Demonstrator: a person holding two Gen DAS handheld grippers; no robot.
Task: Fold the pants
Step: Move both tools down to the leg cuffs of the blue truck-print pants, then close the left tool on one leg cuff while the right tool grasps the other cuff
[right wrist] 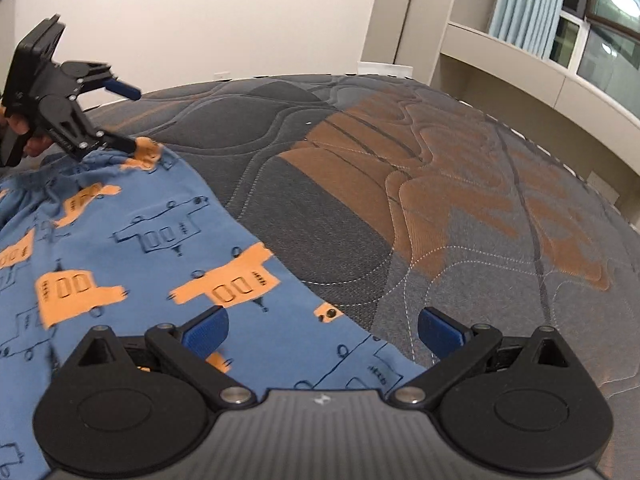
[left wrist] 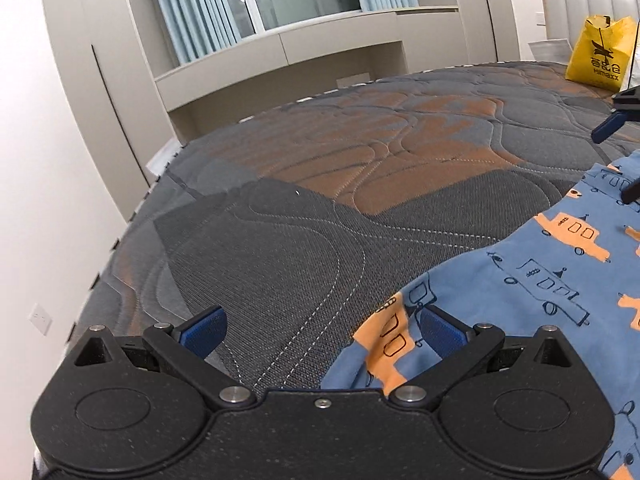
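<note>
Soft blue cotton pants [right wrist: 132,240] w/ orange vehicles lie flat on quilted mattress [right wrist: 440,200]; light, limp, likely to sag. Left gripper [left wrist: 320,332] & right gripper [right wrist: 322,330] both spread, empty. Grasp at edge/waistband corners.

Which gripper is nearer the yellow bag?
Right. The right gripper hovers over the pants toward the bed end where the yellow bag sits; the left gripper is at the pants' far corner.

Right gripper [right wrist: 322,330] spread wide over pants [right wrist: 132,264] edge, mattress [right wrist: 460,216].
</note>
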